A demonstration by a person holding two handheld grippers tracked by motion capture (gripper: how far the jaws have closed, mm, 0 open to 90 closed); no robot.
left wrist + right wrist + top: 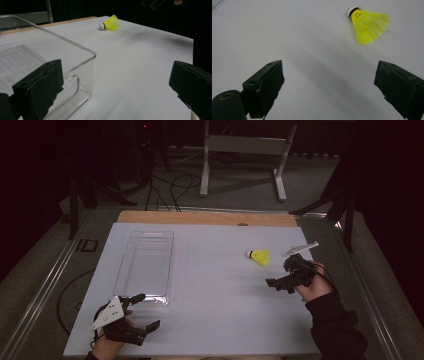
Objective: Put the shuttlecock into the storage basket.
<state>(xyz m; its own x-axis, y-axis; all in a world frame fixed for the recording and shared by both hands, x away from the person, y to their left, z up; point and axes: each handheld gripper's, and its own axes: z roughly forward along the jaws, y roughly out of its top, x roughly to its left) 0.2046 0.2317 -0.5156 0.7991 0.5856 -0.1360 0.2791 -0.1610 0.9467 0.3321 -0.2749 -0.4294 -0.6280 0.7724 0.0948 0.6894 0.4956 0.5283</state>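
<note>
Right tool spread wide, near shuttlecock; bare table between.

White table: shuttlecock, clear tray.

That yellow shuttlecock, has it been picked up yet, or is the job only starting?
Only starting. The shuttlecock lies loose on the white table, apart from the clear tray, which holds nothing. The right tool hovers open close to it, likely about to grasp. The left tool waits open by the tray. Grasping and moving remain.
</note>
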